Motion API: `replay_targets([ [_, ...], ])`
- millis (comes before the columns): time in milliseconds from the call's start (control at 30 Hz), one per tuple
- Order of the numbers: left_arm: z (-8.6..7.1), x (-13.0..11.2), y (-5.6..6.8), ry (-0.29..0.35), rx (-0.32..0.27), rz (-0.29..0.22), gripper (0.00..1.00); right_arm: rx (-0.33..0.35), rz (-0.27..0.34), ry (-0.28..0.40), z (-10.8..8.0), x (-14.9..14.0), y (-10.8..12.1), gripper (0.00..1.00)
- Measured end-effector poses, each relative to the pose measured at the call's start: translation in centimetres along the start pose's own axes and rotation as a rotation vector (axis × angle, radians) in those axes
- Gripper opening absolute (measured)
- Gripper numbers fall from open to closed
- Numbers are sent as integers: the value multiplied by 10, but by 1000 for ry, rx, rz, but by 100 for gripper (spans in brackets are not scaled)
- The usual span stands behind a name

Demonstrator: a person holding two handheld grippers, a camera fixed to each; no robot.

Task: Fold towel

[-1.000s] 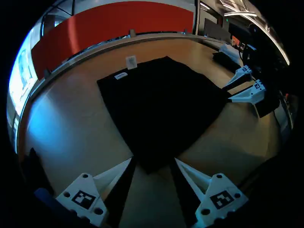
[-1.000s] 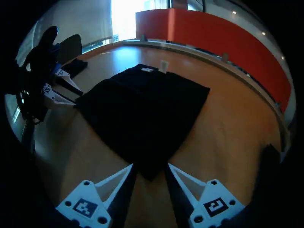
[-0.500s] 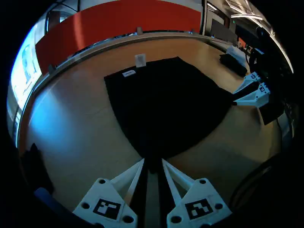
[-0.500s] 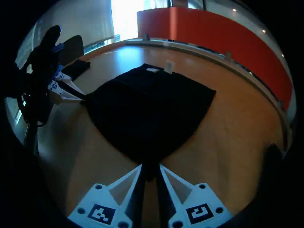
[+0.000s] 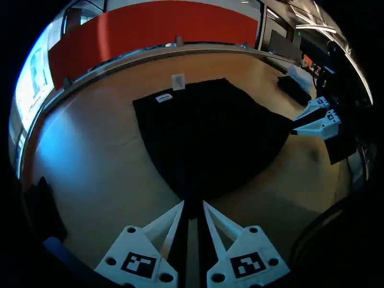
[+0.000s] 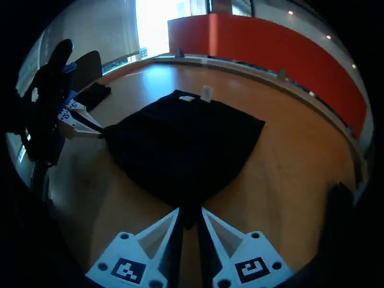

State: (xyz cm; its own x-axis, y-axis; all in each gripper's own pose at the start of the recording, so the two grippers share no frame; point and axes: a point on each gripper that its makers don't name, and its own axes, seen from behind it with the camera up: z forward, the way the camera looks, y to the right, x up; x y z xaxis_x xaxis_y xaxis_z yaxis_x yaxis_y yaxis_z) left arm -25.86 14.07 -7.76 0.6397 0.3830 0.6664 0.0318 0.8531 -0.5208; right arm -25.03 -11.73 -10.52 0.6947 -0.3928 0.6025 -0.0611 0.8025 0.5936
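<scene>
Left gripper view: looks along the left hand-held gripper, drawn in to a narrow slot and pinched on one near corner of the black towel. Otherwise spread out on the wooden surface, with a white tag close to the far edge and a small white object just beyond it. Further right in the same view, finds the right hand-held gripper nipped onto the neighbouring corner, with the hem between the two grips seemingly just off the wood.

Right gripper view: agrees from the other end, closed tight on its own corner with dark cloth caught in the slot.

Most likely the start of the first fold, with both near corners taken and nothing yet carried over. To do it well:

- Raise both corners together and level, only high enough to clear the cloth beneath.
- Hold the hem between them lightly taut, neither stretched nor sagging into a crease.
- Carry it straight across toward the tagged edge without dragging the resting half along.
- Stop short of the small white object, to avoid knocking it.
- Set corner on corner and check both side edges before opening either grip.

Worth watching for: a thin corner pinch slipping under the weight of the cloth.
</scene>
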Motion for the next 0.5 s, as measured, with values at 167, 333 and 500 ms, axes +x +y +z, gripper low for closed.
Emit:
replay_targets([
  [167, -14, 12, -1, 20, 10, -23, 11, 4, -4, 32, -13, 18, -2, 17],
  [333, -32, 25, 0, 42, 16, -53, 11, -1, -14, 61, -30, 37, -2, 17],
  [500, -51, 35, 4, 53, 19, -74, 11, -11, -28, 76, -46, 51, -3, 17],
])
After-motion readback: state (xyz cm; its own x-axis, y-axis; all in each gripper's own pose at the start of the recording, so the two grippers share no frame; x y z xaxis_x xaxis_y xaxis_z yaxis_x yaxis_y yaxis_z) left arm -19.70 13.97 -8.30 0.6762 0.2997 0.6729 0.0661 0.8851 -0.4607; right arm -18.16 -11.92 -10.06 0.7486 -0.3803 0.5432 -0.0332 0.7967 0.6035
